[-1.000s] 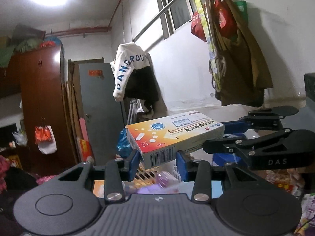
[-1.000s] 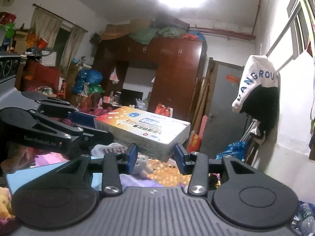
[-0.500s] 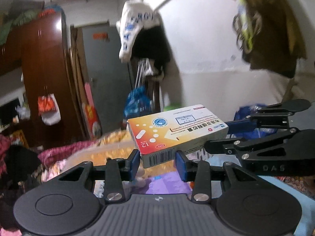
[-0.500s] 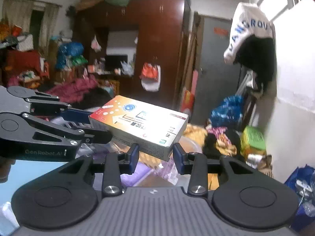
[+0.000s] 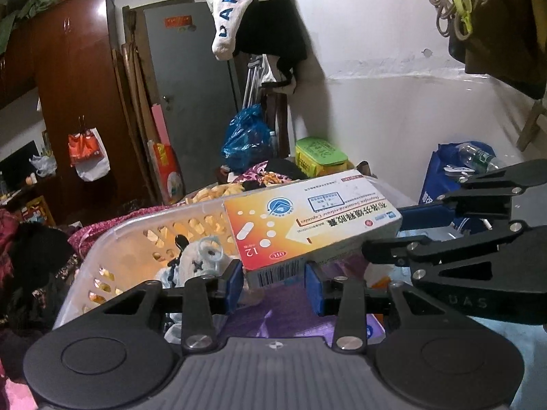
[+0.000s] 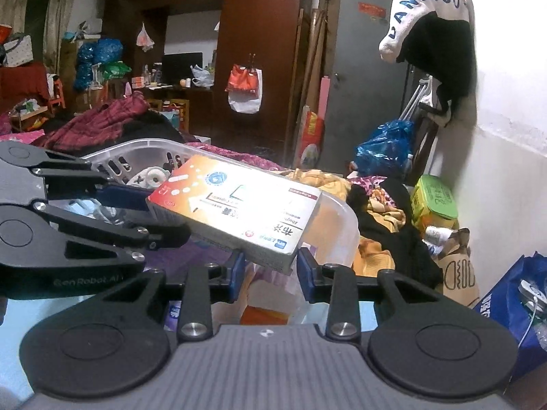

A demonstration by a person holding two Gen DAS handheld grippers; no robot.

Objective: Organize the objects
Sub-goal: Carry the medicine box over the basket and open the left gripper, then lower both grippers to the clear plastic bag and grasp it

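The medicine box (image 5: 309,220) hangs in the air, carried between two grippers, just above the clear plastic basket (image 5: 112,249) that sits on the surface below. The left gripper (image 5: 273,282) pinches the near, barcode end of the box between its blue pads, and the right gripper (image 6: 270,270) pinches the opposite end, so each short end is clamped and the long body bridges the gap between them. Both sets of jaws stand narrow, closed to the width of the box, though from these views it is hard to tell how firmly each side presses.

The box tilts slightly, its orange printed face up and the far edge a little higher in the left wrist view. Holding it from both ends probably keeps a light, flat carton from twisting or slipping while it travels, and lets either side let go first.

The basket already holds a pale plush toy (image 5: 193,264) near its left wall, and purple and orange items lie under the near part of the box. In the right wrist view the basket's rounded rim (image 6: 342,225) lies just behind the box, so the carton sits roughly over the open top. Judging by that, the step in hand is lowering the box into the basket. Its free space looks to be on the right, away from the toy.
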